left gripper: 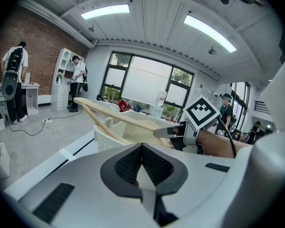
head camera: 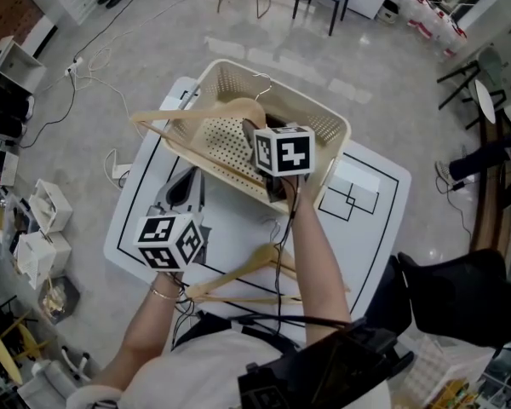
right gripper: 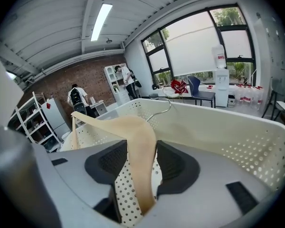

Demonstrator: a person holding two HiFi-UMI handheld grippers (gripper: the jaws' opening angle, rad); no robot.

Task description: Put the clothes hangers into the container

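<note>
Open workroom, grey floor; a white table [head camera: 370, 186] with black marked lines carries a perforated cream laundry basket [head camera: 324, 122] at its 12 o'clock end, and spare wooden hangers [head camera: 247, 271] lie at 6 o'clock. The right gripper [right gripper: 140, 163] is clamped on one shoulder of a wooden hanger [head camera: 206, 112], which is tilted over the basket with its far end jutting past the rim toward 9 o'clock; the left gripper [left gripper: 141, 163] is closed on nothing, at 8 o'clock. Judgement: bring the jutting end inside the rim before letting go, else the hanger may bridge the rim or tip out.
</note>
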